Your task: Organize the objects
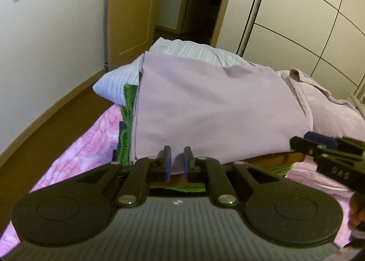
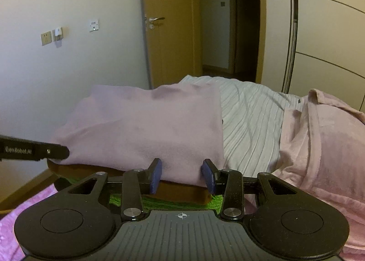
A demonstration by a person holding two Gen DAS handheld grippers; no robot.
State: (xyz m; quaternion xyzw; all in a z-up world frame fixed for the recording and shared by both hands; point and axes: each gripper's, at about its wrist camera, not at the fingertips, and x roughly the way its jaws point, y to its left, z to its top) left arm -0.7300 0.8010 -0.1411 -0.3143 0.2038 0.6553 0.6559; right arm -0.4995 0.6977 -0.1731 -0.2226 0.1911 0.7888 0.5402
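Observation:
A folded lilac cloth (image 1: 216, 110) lies on top of a stack on the bed, over a brown layer (image 2: 182, 190) and a green knitted layer (image 1: 127, 124). It also shows in the right wrist view (image 2: 146, 128). My left gripper (image 1: 177, 160) is at the cloth's near edge, its jaws narrowly apart with the cloth's edge between them. My right gripper (image 2: 182, 175) is open, its jaws on either side of the cloth's near edge. The right gripper also shows at the right of the left wrist view (image 1: 319, 146).
A white striped pillow (image 1: 187, 51) lies behind the stack. A crumpled pink cloth (image 2: 324, 137) lies to the right. The bed has a pink patterned cover (image 1: 86, 137). A wall, an open door (image 2: 168, 32) and wardrobe panels stand beyond.

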